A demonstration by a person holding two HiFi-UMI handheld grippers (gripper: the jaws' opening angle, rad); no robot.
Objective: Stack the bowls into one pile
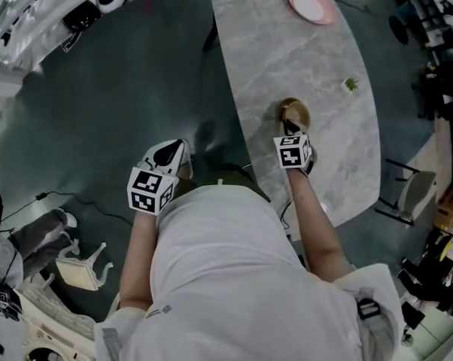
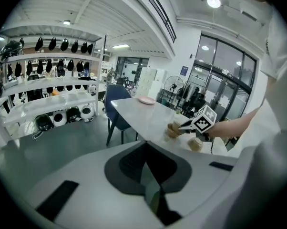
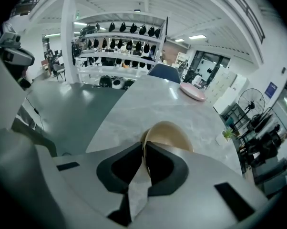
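Near the middle of the head view, my right gripper [image 1: 290, 128] pinches the tan bowl [image 1: 294, 111] by its rim over the table [image 1: 324, 59]; my left gripper [image 1: 171, 153] is closed, empty; I should lower the bowl slowly, flat.

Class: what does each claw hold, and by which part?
Right claw pinches the tan bowl by its rim; left claw holds nothing.
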